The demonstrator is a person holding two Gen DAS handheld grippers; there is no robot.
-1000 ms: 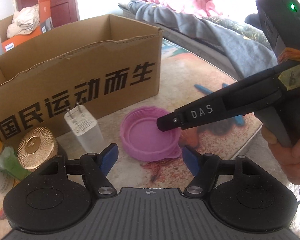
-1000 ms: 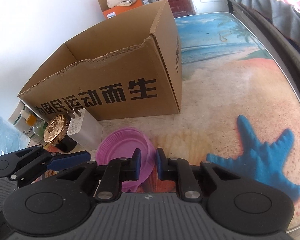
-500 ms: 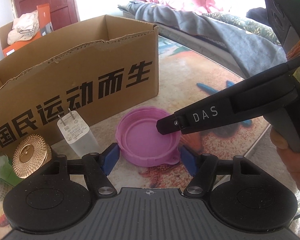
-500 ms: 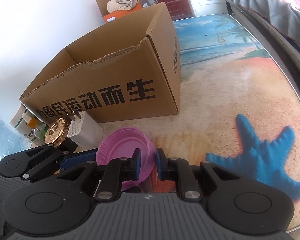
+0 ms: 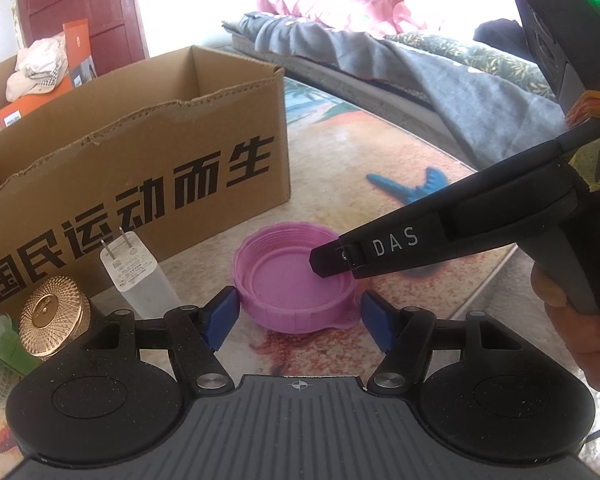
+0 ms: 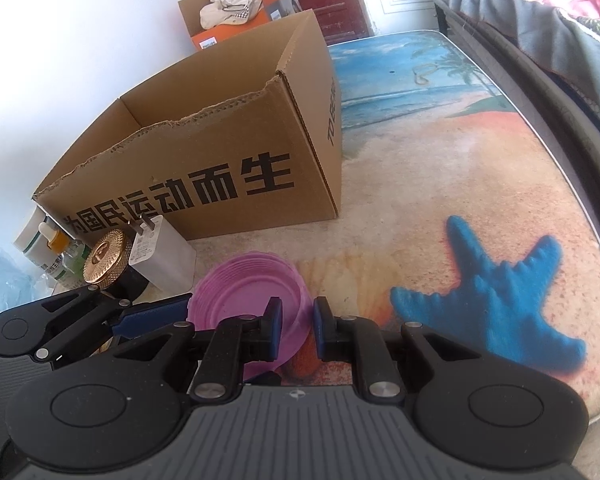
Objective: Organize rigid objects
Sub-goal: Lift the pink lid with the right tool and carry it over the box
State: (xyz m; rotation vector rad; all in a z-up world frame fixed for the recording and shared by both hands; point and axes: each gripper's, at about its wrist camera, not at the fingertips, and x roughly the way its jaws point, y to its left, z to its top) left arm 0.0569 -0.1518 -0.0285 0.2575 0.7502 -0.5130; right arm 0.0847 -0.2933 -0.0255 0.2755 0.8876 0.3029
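Pink lid (image 5: 296, 280) between spread left tool (image 5: 296, 316) pads; right tool (image 6: 296, 320) pinching its rim.

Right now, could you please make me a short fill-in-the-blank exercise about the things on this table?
1. The plastic lid lying open side up is ____ in colour.
2. The right tongs are shut on the lid's ____.
3. The white charger stands in front of the cardboard ____.
4. The starfish printed on the tabletop is ____.

Missing words: pink; rim; box; blue
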